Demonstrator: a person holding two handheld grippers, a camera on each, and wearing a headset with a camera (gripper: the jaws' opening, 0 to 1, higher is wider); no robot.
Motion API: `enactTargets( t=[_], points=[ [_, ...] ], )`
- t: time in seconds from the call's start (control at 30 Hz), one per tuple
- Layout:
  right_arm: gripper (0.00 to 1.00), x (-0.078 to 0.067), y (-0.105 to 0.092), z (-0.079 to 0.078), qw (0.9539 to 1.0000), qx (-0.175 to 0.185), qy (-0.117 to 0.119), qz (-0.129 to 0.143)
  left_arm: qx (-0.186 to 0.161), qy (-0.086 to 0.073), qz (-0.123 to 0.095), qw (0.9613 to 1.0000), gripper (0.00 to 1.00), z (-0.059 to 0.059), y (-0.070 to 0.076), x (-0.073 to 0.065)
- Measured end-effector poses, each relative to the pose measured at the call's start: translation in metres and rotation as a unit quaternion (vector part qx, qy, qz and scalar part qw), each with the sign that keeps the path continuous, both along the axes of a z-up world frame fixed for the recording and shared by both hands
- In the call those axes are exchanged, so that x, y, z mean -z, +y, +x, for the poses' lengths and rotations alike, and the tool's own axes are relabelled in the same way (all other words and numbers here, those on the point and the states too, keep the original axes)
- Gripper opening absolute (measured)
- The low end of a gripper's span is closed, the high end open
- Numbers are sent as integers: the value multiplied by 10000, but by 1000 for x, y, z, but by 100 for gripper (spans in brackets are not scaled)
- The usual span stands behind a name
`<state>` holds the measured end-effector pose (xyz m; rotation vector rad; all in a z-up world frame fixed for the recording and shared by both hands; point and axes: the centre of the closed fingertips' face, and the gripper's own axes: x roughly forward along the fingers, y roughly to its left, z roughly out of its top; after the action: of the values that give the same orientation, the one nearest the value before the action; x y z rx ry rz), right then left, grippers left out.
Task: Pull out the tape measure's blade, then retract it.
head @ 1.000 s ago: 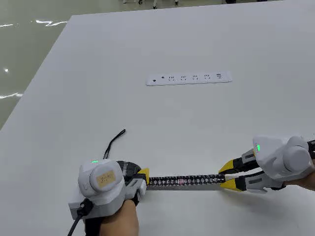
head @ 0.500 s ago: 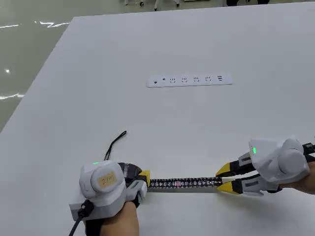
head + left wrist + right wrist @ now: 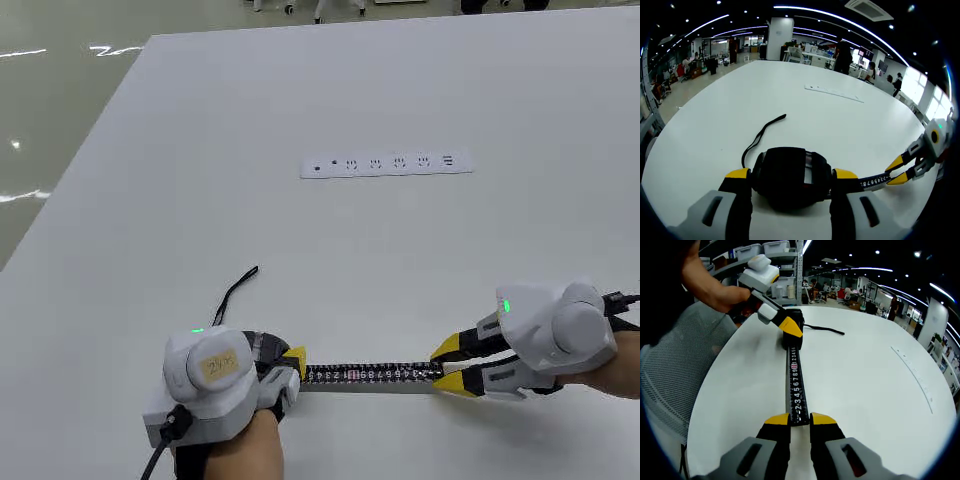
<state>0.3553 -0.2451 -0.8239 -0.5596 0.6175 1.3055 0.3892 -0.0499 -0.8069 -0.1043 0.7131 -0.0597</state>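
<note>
The left gripper [image 3: 791, 175] clamps the tape measure [image 3: 789, 165]; right gripper [image 3: 799, 420] seemingly pinches its blade [image 3: 795, 380], stretched between them.

Black tape measure [image 3: 785, 167] in left gripper [image 3: 791, 175]

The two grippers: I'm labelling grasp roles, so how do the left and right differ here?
The left gripper clamps the tape measure's black case; the right gripper pinches the end of the blade. The left gripper's fingers stand wide apart around the case, the right gripper's almost together. Both are yellow-tipped and sit low over the white table.
</note>
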Motion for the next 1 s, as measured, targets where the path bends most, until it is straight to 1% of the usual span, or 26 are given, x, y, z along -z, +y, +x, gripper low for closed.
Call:
enactTargets(
  t=[0.23,0.7,0.93,1.0],
  points=[
    [14,0,3,0,10000,-5,43,13,11,12,4,10000,58,0,0,0],
    [14,-1,11,1,10000,-17,39,16,9,4,4,10000,58,-1,-1,1],
    [14,0,15,1,10000,-23,35,26,20,21,7,10000,58,-1,-1,1],
    [14,0,15,1,10000,-25,36,26,21,36,38,10000,58,-1,-2,1]
  ],
)
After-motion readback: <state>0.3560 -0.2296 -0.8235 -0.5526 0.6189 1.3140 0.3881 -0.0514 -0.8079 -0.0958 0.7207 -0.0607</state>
